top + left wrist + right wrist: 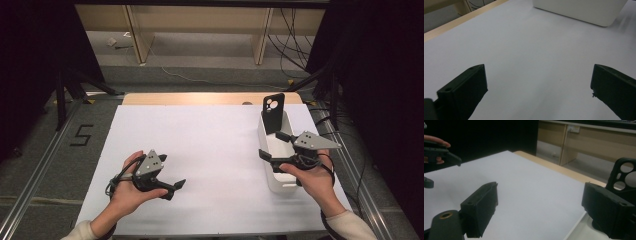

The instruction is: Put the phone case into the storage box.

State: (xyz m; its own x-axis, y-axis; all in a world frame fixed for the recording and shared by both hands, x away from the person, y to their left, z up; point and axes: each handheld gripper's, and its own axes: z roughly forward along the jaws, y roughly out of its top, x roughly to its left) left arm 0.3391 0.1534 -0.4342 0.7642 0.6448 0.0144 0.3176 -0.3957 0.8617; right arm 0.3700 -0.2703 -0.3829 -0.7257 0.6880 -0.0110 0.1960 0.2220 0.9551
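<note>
A black phone case (273,112) with camera cut-outs stands upright at the far end of a long white bin (276,182) on the right of the white table sheet (210,150). My right gripper (272,145) hovers over the bin's middle, open, with nothing between its jaws. In the right gripper view (541,200) the jaws stand wide apart, with the case (624,180) just beyond the right one. My left gripper (174,189) rests low over the sheet at front left, also open and empty. Its own view (539,80) has bare sheet between the jaws and the bin (579,10) farther off.
A wooden table edge (210,98) runs along the far side of the sheet. Beyond it are wooden furniture legs (137,35) and loose cables (292,45) on the floor. A taped "5" (81,135) marks the floor at left.
</note>
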